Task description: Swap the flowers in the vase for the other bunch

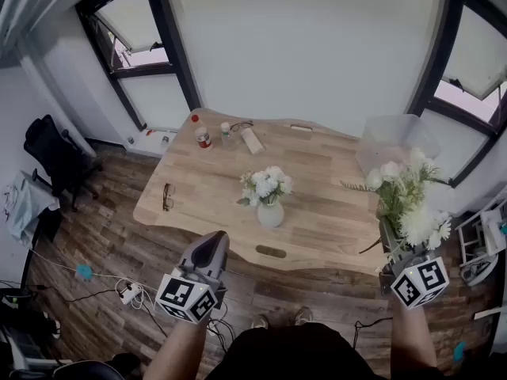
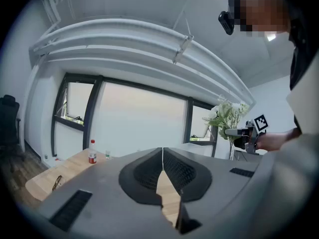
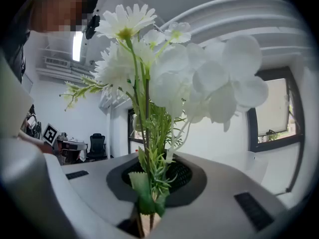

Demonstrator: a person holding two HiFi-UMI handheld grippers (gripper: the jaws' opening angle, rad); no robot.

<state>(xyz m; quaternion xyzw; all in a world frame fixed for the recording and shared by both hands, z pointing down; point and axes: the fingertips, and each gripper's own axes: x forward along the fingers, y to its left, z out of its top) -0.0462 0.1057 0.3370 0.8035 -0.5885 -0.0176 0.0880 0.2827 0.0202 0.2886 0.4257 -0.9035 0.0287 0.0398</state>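
A wooden table (image 1: pixel 317 172) stands before you, under dark-framed windows; both your arms reach level at its near edge; your left gripper (image 2: pixel 162 150) has the jaws together, with nothing between; your right gripper (image 1: pixel 390 248) is clamped on the stems of the other bunch (image 1: pixel 408 200), upright at the right; the white vase (image 1: pixel 270 214) at mid-table holds white flowers (image 1: pixel 267 184).

Before me a pale wooden table (image 1: pixel 206 188) stands on a dark plank floor (image 1: pixel 95 236), near a white wall (image 1: pixel 309 46). Dark-framed windows (image 1: pixel 131 22) let in daylight on either side, and a black office chair (image 1: pixel 51 153) sits far left.
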